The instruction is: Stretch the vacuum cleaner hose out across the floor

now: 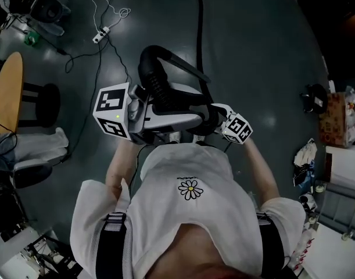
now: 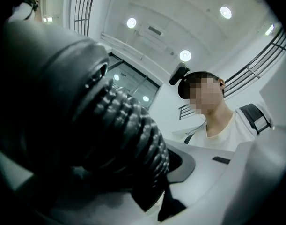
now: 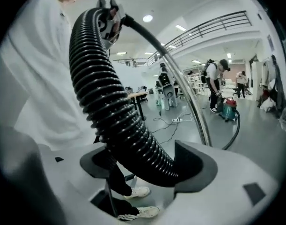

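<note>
One dark floor [image 1: 264,68] lies under you. One hose [image 1: 157,86], black and closely ribbed, arches in a tight loop before your chest, clear of the floor, and a smooth black length runs on away from you. Of your two grippers, the left gripper [image 1: 160,118] has its jaws narrowly parted and clamped on the ribs. The right gripper [image 3: 147,168] pinches the same hose between its pads.

The person is wearing a white T-shirt [image 1: 183,220] with a small daisy print [image 1: 190,189], black straps [image 1: 110,243] crossing both shoulders.
</note>
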The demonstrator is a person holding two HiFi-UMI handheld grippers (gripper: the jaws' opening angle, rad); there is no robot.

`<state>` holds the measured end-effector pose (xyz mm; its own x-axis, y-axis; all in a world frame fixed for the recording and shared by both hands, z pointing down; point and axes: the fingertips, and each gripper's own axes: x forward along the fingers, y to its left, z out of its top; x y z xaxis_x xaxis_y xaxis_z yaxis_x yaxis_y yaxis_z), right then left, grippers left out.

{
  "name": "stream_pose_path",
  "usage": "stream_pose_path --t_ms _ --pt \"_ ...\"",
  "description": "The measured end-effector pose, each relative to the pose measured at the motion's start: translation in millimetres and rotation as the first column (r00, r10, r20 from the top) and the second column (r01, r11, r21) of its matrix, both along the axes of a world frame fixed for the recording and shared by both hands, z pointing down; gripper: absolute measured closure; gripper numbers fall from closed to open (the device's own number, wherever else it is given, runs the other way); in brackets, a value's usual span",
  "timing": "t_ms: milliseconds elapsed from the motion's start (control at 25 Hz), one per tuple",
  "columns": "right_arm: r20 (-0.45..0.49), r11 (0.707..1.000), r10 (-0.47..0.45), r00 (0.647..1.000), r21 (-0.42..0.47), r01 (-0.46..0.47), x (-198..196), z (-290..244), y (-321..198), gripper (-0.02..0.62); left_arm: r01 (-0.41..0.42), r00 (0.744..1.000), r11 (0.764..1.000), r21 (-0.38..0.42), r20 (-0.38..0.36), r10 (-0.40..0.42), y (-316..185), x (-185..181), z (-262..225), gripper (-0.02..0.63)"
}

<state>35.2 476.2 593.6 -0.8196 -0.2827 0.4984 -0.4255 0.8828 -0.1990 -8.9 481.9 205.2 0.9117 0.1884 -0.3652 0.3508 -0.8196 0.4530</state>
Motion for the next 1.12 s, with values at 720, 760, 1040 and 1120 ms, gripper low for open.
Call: stream_pose_path --t_ms 720,760,1040,1120 --pt "0.111 0.948 0.283 0.952 0.116 -0.296 68.0 -59.9 -101.1 0.227 -0.040 0.975 0.982 0.187 0.220 -0.003 12.7 -10.0 23.4 0.469" --pt "0.168 0.948 0.255 0.952 0.148 -0.280 48.2 -77.7 -117.7 0.227 -0.069 0.972 0.978 0.196 0.235 0.021 20.1 -6.8 25.5 0.469" --pt "0.099 0.962 -0.131 0.987 0.255 0.102 -118.6 -82.7 -159.6 0.227 -0.194 0.953 0.959 0.208 0.271 0.134 63.5 0.8 28.5 0.468" --pt "0.036 0.968 -0.108 0.994 0.232 0.097 -129.9 -50.3 -174.2 0.227 -0.197 0.956 0.959 0.205 0.259 0.141 71.0 4.4 27.7 0.469"
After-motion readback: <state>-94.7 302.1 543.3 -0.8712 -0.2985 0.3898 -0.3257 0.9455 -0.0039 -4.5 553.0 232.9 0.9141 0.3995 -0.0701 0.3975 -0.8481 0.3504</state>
